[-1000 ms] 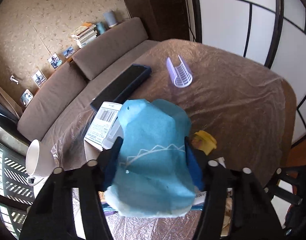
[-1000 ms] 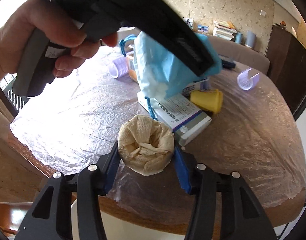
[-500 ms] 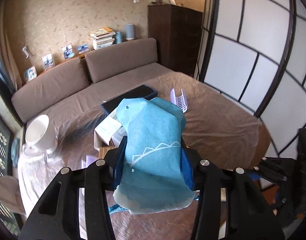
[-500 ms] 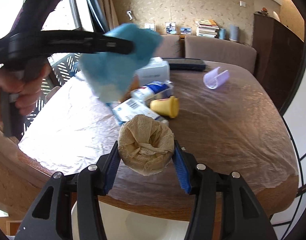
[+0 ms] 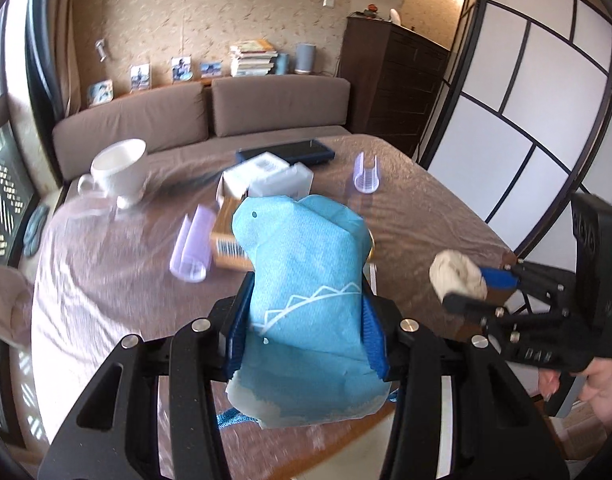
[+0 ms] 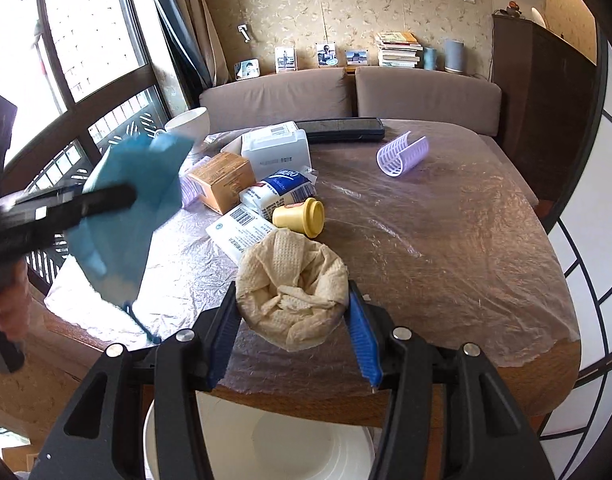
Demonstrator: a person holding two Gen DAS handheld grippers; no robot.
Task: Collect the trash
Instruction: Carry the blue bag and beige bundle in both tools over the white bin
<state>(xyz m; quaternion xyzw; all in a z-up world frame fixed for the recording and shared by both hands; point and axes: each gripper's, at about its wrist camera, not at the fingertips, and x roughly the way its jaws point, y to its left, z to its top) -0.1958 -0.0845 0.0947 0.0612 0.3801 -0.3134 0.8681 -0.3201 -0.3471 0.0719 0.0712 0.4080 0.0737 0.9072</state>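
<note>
A crumpled blue paper wrapper (image 5: 301, 264) with a white line print fills the left wrist view, and my left gripper (image 5: 306, 296) is shut on it, both blue pads pressing its sides. The same wrapper (image 6: 137, 168) hangs blurred at the left of the right wrist view, above the table's near-left corner. My right gripper (image 6: 291, 312) is shut on a balled beige paper towel (image 6: 289, 276) over the table's front edge. That towel (image 5: 456, 276) also shows at the right of the left wrist view. A white bin (image 6: 265, 440) stands below the table edge, under the right gripper.
The film-covered table (image 6: 446, 248) carries a yellow cup (image 6: 299, 216), a brown box (image 6: 221, 180), white boxes (image 6: 275, 148), a blue-white packet (image 6: 281, 192), a black case (image 6: 340, 125), lilac curlers (image 6: 402, 154) and a white teacup (image 5: 119, 172). A brown sofa (image 5: 209, 116) lies behind.
The left gripper rolled and swung to the left with the blue wrapper, off the pile of boxes toward the table's near-left corner. The right gripper rose a little with the towel.
</note>
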